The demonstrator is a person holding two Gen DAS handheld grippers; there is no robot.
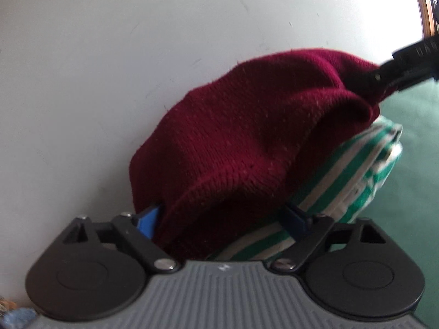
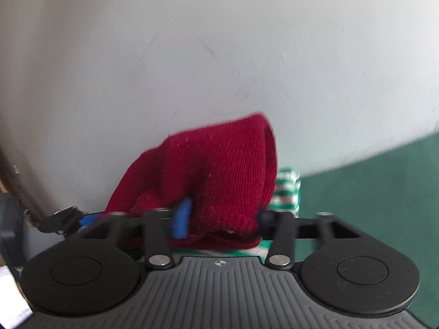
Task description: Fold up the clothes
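- A plain white wall point(image 1: 109, 68) with faint scuff marks filled the background.
- A green surface point(image 2: 370, 192) lay below the wall, meeting its lower edge.
- A brown wooden frame point(image 1: 421, 5) ran beside the wall.

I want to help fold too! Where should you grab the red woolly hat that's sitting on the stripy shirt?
Probably by the thick ribbed edge of the red woolly hat nearest the cameras, coming in low from the front. That doubled edge hangs over the stripy shirt, so fingers can close on it without catching the stripes. The rounded top gives little to pinch.
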